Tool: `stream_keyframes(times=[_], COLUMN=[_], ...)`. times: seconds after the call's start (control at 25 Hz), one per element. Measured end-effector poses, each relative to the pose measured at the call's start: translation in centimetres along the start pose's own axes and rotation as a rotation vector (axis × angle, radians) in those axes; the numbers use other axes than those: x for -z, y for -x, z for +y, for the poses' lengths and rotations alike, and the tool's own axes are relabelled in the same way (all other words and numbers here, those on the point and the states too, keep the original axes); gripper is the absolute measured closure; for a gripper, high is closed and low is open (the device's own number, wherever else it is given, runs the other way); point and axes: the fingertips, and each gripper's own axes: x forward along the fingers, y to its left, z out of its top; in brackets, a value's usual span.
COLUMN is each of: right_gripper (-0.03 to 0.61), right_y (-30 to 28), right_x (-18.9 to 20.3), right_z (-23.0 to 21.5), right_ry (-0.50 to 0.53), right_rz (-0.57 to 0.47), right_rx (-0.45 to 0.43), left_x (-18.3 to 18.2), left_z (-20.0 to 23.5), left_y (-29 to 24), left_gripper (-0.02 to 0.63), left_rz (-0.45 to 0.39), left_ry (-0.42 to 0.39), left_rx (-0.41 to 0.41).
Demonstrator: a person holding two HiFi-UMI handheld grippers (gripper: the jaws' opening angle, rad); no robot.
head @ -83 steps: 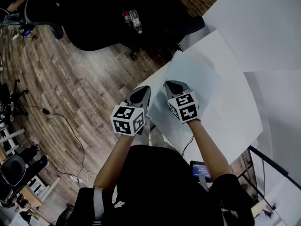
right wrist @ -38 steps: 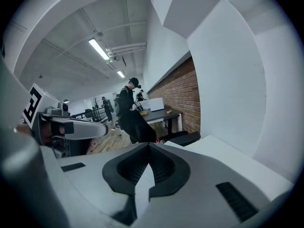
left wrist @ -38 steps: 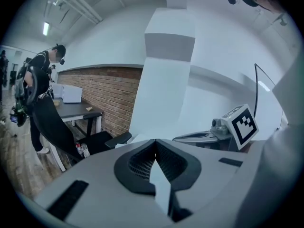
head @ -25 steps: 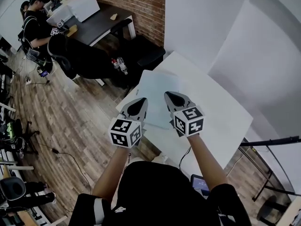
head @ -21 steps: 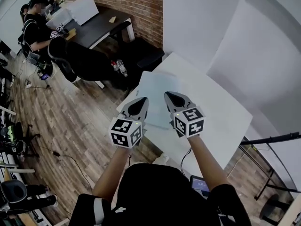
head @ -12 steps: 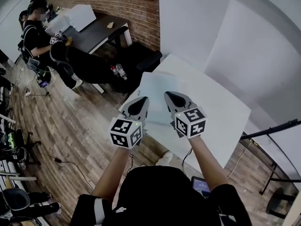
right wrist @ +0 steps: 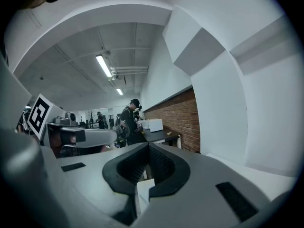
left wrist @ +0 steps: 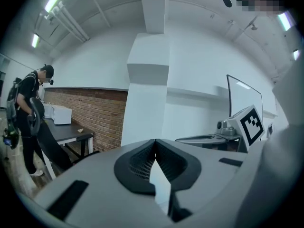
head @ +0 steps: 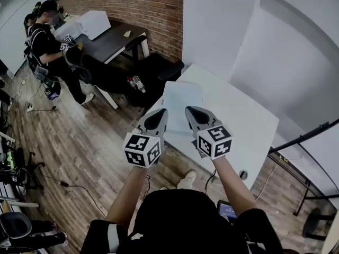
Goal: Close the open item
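The head view shows the white table with a pale flat item lying on it, just beyond both grippers. The gripper views show the left gripper and right gripper with jaw tips meeting, holding nothing.

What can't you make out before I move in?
Head view: the pale flat item on the white table is too small to tell what it is or whether it's open; the right gripper covers its near edge.
Both gripper views: aimed over the table; item not identifiable.

left hand-held gripper, right hand-held gripper: grey, black pads, marker cubes | top: black, white sleeve stripe
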Motion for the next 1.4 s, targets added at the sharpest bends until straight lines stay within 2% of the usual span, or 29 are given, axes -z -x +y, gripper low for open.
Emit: stream_keyframes(times=[0.24, 0.8, 1.08, 1.4], right_gripper=[0.540, 0.540, 0.540, 0.540], right_y=[2.0, 4.9, 5.7, 5.2], right_x=[-1.3, -2.8, -3.0, -3.4], right_z=[3.7, 10.2, 12.1, 11.4], right_ry=[0.031, 0.052, 0.073, 0.086], right_rz=[-0.029, -0.087, -0.103, -0.102], right_rx=[0.022, 0.085, 0.116, 0.114], left_x=[-1.5, -2.5, -2.3, -2.6], left_z=[-0.6, -0.9, -0.7, -0.8], left_y=[3.9, 10.6, 11.9, 10.6], left_gripper=[0.600, 0.600, 0.600, 0.600], left_rz=[-0.044, -0.079, -0.097, -0.106], left_ry=[-0.016, -0.069, -0.061, -0.053], left_rx=[0.027, 0.090, 0.121, 0.135])
